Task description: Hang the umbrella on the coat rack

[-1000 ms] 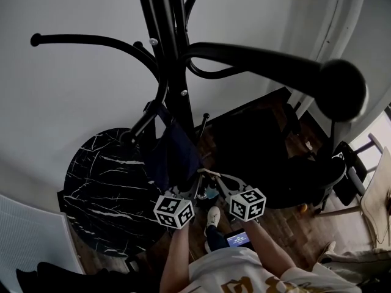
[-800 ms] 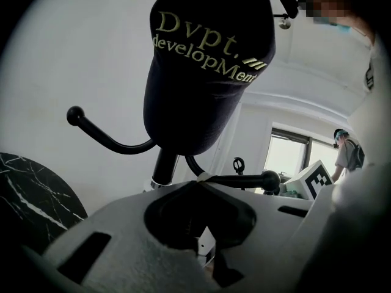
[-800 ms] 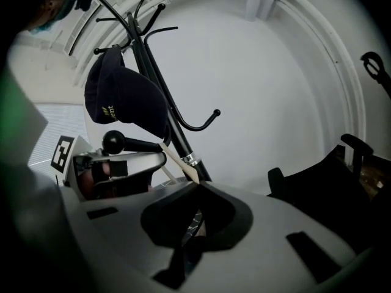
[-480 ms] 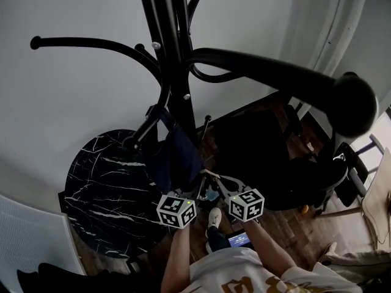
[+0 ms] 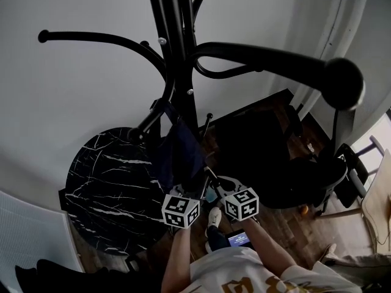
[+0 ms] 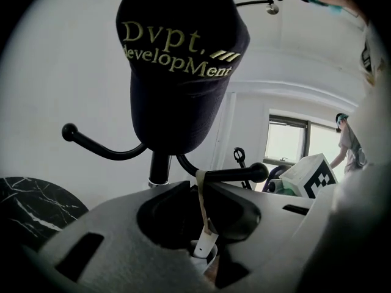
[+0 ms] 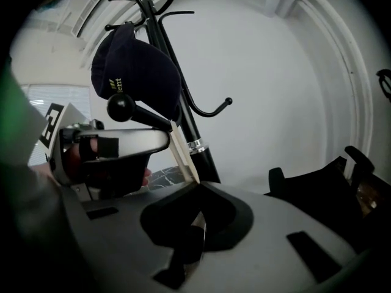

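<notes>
Beneath a lower arm of the coat rack, the left gripper was clamped on the white umbrella handle and the right gripper on its tan strap, which looped over that arm below the dark cap.

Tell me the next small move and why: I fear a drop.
Probably lower the left hand-held gripper and the right hand-held gripper a little, so the strap settles on the hook before either lets go. In the left gripper view the strap lies over the hook, well in from its end, and runs straight into the shut jaws; the right gripper view shows it held too.
</notes>
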